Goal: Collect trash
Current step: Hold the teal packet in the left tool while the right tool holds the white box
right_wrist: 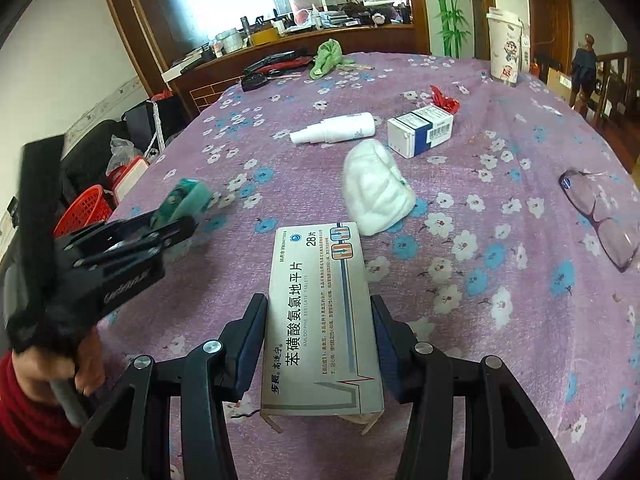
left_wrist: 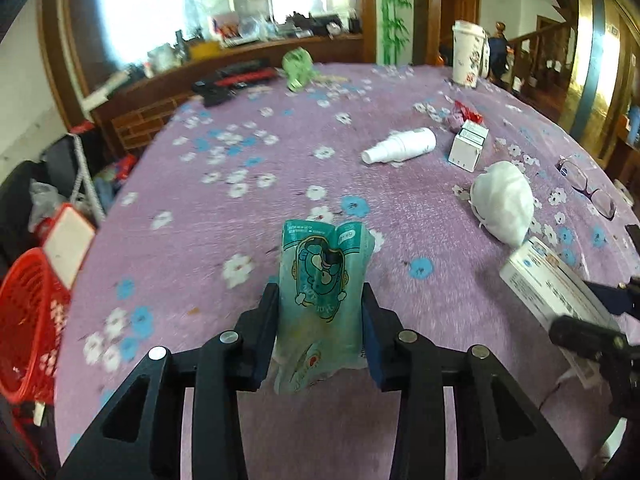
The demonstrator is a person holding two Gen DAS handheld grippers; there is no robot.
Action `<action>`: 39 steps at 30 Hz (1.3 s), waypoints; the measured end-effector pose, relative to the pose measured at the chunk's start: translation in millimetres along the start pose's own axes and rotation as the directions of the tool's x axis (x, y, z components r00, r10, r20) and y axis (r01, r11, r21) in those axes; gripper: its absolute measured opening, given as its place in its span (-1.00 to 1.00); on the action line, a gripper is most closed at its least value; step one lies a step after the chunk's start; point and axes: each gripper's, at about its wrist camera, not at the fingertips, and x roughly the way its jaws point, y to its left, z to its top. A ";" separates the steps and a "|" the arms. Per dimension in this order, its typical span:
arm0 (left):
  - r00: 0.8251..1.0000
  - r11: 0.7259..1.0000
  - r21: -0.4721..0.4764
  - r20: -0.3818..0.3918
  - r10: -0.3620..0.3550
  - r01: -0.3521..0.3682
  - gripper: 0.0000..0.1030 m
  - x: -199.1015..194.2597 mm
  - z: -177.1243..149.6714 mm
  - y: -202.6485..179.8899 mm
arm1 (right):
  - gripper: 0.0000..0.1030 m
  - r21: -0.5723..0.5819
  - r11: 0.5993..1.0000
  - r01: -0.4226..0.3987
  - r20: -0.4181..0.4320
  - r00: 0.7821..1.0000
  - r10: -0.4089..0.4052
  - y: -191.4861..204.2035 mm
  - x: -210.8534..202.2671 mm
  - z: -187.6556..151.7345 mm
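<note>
My left gripper is shut on a teal snack wrapper and holds it above the purple flowered tablecloth. It also shows in the right wrist view with the wrapper. My right gripper is shut on a white medicine box, also seen in the left wrist view. A red basket sits off the table's left edge, also in the right wrist view.
On the table lie a crumpled white tissue, a white spray bottle, a small white-blue box, a red wrapper, glasses, a paper cup, a green cloth and black tools.
</note>
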 end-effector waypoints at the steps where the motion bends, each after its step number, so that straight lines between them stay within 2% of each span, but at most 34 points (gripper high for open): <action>1: 1.000 1.000 -0.008 0.015 0.008 -0.007 -0.29 -6.5 -5.8 1.0 | 0.05 -0.007 1.000 0.003 0.002 1.000 -0.003 3.6 -0.4 -1.2; 12: 0.996 0.999 -0.011 0.081 0.043 -0.042 -0.27 -28.7 -27.4 7.4 | 0.05 -0.045 0.998 0.035 0.011 0.999 -0.035 28.3 -2.1 -5.3; 23: 0.995 0.999 -0.013 0.090 0.039 -0.038 -0.27 -31.0 -31.9 11.1 | 0.05 -0.065 0.997 0.048 0.001 0.999 -0.048 40.2 0.2 -3.8; 39: 0.993 0.999 0.001 0.109 0.051 -0.051 -0.27 -37.4 -30.8 8.7 | 0.05 -0.056 0.997 0.049 0.006 0.999 -0.049 37.3 -1.9 -4.2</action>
